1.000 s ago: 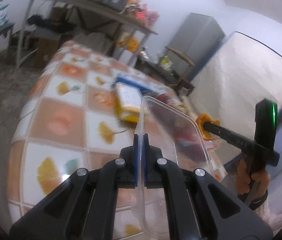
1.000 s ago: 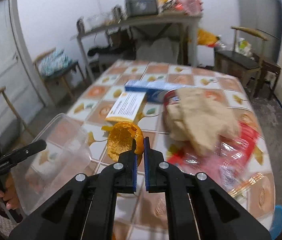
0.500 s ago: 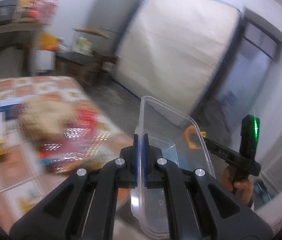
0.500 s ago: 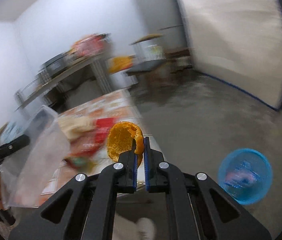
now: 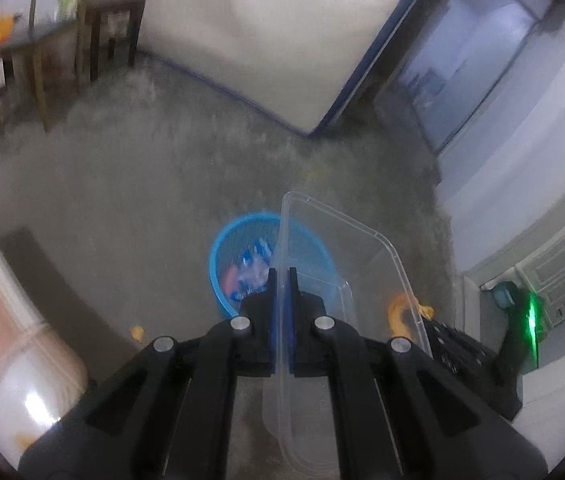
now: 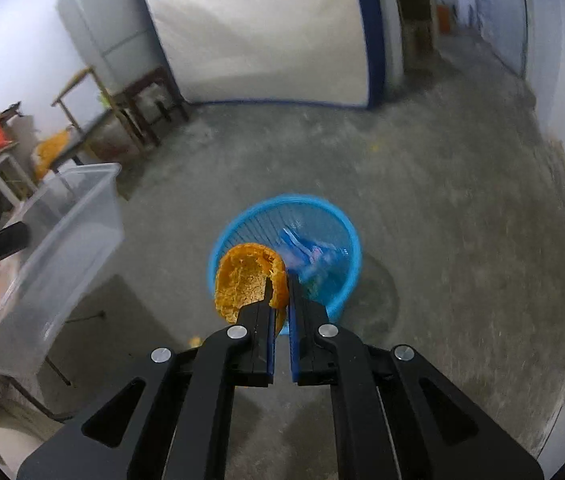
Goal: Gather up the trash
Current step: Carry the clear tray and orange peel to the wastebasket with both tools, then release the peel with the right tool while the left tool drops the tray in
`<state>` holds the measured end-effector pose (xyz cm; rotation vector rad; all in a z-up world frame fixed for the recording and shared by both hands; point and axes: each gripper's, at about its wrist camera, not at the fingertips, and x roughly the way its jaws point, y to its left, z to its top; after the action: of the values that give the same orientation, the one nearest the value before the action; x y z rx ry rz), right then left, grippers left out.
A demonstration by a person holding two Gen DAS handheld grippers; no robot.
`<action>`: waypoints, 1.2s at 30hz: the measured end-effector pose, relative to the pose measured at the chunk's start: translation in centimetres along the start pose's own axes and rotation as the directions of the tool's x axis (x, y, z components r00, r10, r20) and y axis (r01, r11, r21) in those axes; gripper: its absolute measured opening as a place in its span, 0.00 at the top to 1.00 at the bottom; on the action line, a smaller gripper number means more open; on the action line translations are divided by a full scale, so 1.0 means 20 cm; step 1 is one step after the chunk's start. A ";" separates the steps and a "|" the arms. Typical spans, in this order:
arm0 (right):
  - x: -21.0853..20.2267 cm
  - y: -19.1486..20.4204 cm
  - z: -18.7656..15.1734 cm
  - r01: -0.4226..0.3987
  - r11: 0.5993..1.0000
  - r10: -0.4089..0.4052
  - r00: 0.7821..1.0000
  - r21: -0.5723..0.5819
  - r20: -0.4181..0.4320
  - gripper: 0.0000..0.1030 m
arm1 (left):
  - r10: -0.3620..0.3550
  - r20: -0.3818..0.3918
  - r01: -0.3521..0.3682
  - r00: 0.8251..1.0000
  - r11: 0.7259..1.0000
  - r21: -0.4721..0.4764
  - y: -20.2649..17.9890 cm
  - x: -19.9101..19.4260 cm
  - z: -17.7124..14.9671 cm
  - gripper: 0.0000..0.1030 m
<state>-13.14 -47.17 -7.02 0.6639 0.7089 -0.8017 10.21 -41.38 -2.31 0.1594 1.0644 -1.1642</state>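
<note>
The right gripper (image 6: 280, 296) has its fingers pinched narrow on the edge of an orange peel (image 6: 248, 278), which hangs in the air above the near rim of a blue basket (image 6: 346, 236) standing on the concrete floor (image 6: 462, 240). The basket already holds some blue and pink wrappers (image 6: 308, 254). The left gripper (image 5: 280, 292) has its fingers closed on one wall of a clear plastic box (image 5: 346, 280), held up off the floor with the basket showing behind and through it.

The main risk is a miss. The peel sits over the basket's near edge, not its middle, so letting go here could drop it on the rim or beside it; a small orange scrap (image 5: 137, 332) already lies on the floor near the basket. The peel is held only by a thin torn edge, so it may tear or slip out early. It may also cling to a finger pad when the fingers part, then fall late and off target. The box is gripped by one thin wall only and could twist or swing, knocking the light basket or blocking the drop.
</note>
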 end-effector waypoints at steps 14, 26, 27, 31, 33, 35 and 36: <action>0.72 -0.14 0.12 0.077 0.997 -0.080 0.983 -0.025 -0.167 0.94 | -0.039 -0.183 0.003 0.982 0.980 -0.198 0.11 0.84 0.17 0.46; 1.04 -0.18 0.06 0.054 0.998 -0.060 0.961 -0.029 -0.270 0.63 | -0.072 -0.021 0.068 0.997 0.981 -0.180 0.16 0.50 0.17 0.42; 1.02 -0.19 0.06 0.052 0.998 -0.056 0.964 -0.023 -0.259 0.63 | -0.079 -0.003 0.077 0.997 0.983 -0.166 0.14 0.45 0.16 0.41; 0.94 -0.24 0.09 0.037 0.999 -0.028 0.975 0.037 -0.219 0.63 | -0.113 0.044 0.118 0.993 0.983 -0.137 0.08 0.29 0.14 0.38; 0.89 -0.25 0.09 0.034 0.998 -0.022 0.979 0.054 -0.201 0.63 | -0.124 0.061 0.130 0.990 0.984 -0.125 0.05 0.21 0.12 0.36; 0.82 -0.26 0.08 0.023 0.997 -0.010 0.983 0.072 -0.184 0.63 | -0.129 0.080 0.138 0.988 0.985 -0.108 0.03 0.12 0.09 0.36; 0.78 -0.26 0.08 0.018 0.997 -0.004 0.985 0.078 -0.173 0.63 | -0.134 0.097 0.143 0.986 0.985 -0.094 0.02 0.05 0.07 0.35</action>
<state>-9.09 -57.27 -19.42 0.8095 0.8421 -0.7922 11.27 -42.70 -2.47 -0.0474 1.0641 -1.2274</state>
